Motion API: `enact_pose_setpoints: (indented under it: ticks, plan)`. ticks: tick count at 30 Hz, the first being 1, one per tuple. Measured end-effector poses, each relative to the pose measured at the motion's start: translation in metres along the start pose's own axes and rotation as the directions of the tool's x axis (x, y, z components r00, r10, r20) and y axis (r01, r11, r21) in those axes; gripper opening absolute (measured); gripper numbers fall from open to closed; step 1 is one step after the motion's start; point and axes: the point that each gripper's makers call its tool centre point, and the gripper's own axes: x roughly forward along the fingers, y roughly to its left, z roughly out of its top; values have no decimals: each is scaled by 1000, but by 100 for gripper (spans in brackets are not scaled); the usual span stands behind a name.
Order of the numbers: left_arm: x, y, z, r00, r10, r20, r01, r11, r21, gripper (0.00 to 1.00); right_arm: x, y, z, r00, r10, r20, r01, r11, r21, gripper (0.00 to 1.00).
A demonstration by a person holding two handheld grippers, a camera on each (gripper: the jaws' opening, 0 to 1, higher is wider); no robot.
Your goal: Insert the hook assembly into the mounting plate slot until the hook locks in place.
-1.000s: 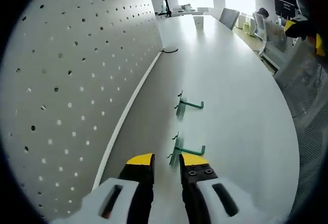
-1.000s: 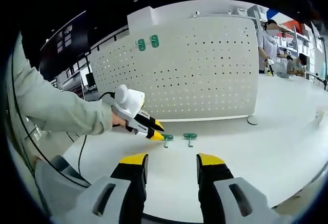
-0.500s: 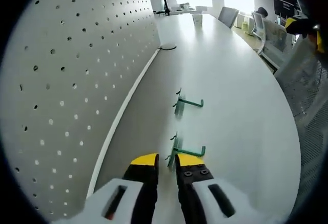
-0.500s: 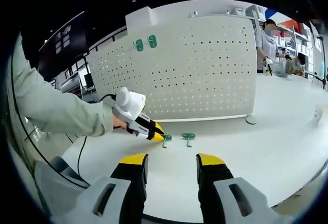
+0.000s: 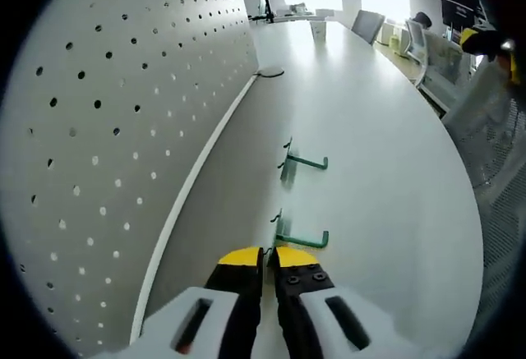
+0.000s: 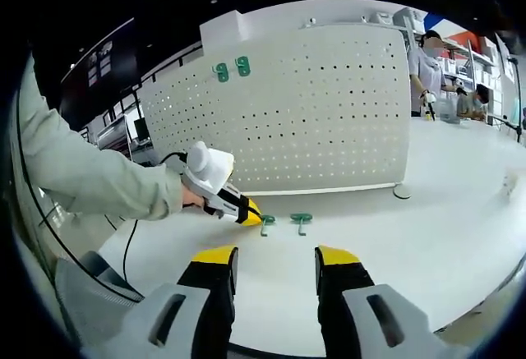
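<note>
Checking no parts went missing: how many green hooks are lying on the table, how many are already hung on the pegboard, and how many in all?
Green hooks on the table: 2, the near hook and the far hook
Green hooks on the pegboard: 2, a left one and a right one
Total: 4

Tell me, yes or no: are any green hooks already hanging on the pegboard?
Yes: in the right gripper view two green hooks hang near the top left of the white pegboard.
</note>
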Motion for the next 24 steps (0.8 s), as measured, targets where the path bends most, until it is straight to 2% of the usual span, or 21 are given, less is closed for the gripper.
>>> enact_pose_setpoints:
  ticks: [2,7,10,24]
  plan:
    - [-1,1,-1,1000,5,-5,-5,999,-38,4,0,0,0,1000,-1,-1,1,1000,0,36]
    - [-2,2,-2,1000,15,1,-15,998,-60,4,0,1,0,1000,1,-3,-1,1000,-7,35]
    - [-7,1,3,999,22,29,-19,997,-78,4,0,1,0,1000,0,-3,0,1000,-10,35]
    - [-31,5,16,994,65,85,-58,995,-84,4,0,3,0,1000,7,0,-7,1000,-31,35]
